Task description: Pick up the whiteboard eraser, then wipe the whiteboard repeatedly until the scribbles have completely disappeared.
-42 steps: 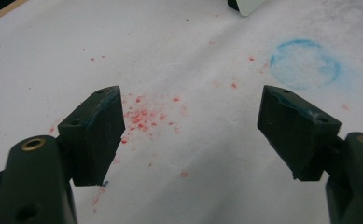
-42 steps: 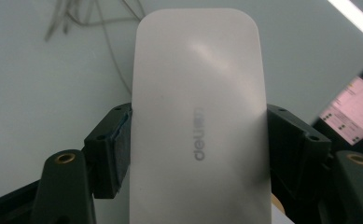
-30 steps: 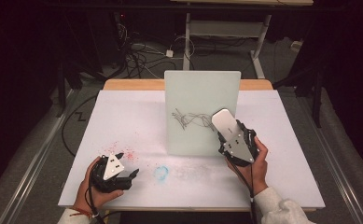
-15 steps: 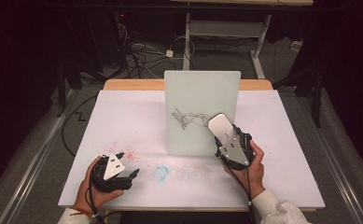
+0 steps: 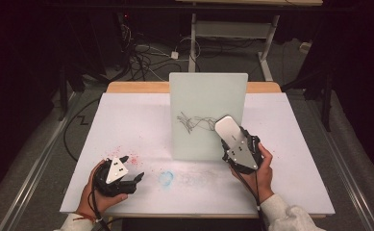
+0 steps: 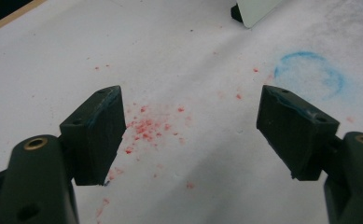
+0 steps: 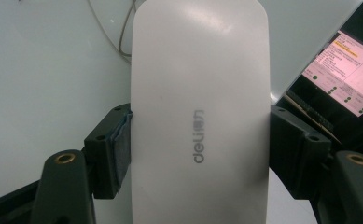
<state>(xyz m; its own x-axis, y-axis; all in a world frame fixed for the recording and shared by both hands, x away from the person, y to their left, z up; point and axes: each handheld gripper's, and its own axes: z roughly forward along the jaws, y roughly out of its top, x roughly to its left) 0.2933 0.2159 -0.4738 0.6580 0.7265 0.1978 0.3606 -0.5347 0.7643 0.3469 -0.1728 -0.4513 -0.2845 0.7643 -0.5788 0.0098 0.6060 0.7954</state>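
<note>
A pale whiteboard stands upright at the middle of the table, with black scribbles low on its face. My right gripper is shut on a white oblong eraser, whose far end lies against the board just right of the scribbles. In the right gripper view the eraser, marked "deli", is clamped between both jaws of the right gripper, with the board close behind it. My left gripper rests on the table at the front left, open and with nothing in it.
A white sheet covers the table. Red specks lie under the left gripper and a faint blue ring to its right. A lit screen shows past the board's edge. Cables lie on the floor behind the table.
My right gripper has carried the eraser slightly left and down along the board, closer to the scribbles. The left gripper has stayed where it was.
</note>
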